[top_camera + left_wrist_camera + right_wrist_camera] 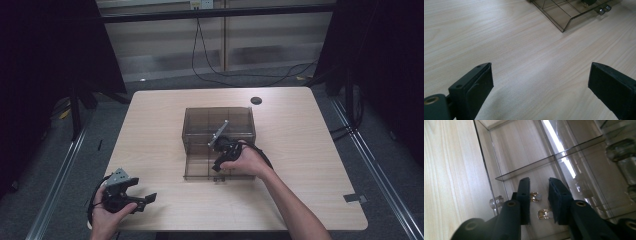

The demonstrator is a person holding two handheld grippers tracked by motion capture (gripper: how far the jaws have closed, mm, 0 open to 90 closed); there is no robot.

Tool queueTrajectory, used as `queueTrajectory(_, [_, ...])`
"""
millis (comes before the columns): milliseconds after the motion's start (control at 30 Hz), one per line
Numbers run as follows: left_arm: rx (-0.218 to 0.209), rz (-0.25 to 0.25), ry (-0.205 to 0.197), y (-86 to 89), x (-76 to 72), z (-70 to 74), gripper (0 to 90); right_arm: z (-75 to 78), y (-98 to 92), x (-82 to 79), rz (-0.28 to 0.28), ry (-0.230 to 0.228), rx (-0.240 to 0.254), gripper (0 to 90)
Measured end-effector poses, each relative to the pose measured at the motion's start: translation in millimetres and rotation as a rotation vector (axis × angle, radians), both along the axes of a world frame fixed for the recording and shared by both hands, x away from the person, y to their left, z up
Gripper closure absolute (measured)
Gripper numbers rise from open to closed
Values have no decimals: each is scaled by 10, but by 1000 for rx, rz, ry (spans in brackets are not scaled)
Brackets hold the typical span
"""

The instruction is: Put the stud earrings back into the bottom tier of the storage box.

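Drawers are the business at this table: a smoked clear organiser box [218, 134] sits mid-table [310, 150] with one tray [207, 167] pulled out toward me, and that, I'd say, is why my right hand is where it is. I've got the right gripper [220, 162] tipped down into that open tray, nose low, wrist bent over its front edge, forearm coming in on a diagonal from the bottom right. Along its jaws I see them narrowed to a slim gap, and between them two small gold-and-clear pieces [536, 197], maybe earrings, lying on the tray floor. Whether a pad is actually touching one I cannot tell; nothing looks lifted, so I read this as lining up for a pinch, not a hold. A clear knob [496, 202] pokes out at the tray's front wall just beside my left jaw, worth not bumping.

My left gripper [142, 201] is parked near the table's front left corner, well apart from the box, jaws spread wide with nothing between them but bare wood. Hand wrapped round the grip, forearm low and relaxed, pointing toward the tray's corner [564, 27]. It's out of the way so the right has room.
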State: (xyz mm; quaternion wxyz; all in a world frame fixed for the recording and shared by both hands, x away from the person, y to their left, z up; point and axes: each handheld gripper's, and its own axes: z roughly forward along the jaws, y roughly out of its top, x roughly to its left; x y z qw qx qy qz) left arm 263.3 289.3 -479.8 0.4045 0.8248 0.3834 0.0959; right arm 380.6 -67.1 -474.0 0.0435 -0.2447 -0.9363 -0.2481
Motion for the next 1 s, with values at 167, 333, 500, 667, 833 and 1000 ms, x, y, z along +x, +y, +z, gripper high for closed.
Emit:
queueTrajectory(167, [-4, -2, -5, -1, -10, 5, 60, 44, -18, -9, -12, -7, 20, 665])
queueTrajectory(333, [0, -5, -6, -3, -13, 7, 59, 99, -58, -41, -17, -15, 33, 626])
queueTrajectory(500, [2, -6, -5, 0, -12, 6, 59, 148, -123, -55, -23, -37, 52, 602])
queueTrajectory(667, [0, -5, -3, -3, -14, 4, 59, 183, -202, -89, -37, -47, 67, 581])
queueTrajectory(833, [0, -5, -2, -4, -14, 4, 59, 217, -289, -130, -61, -59, 72, 548])
queueTrajectory(1000, [-2, -8, -1, -7, -14, 2, 59, 247, -381, -162, -87, -71, 86, 521])
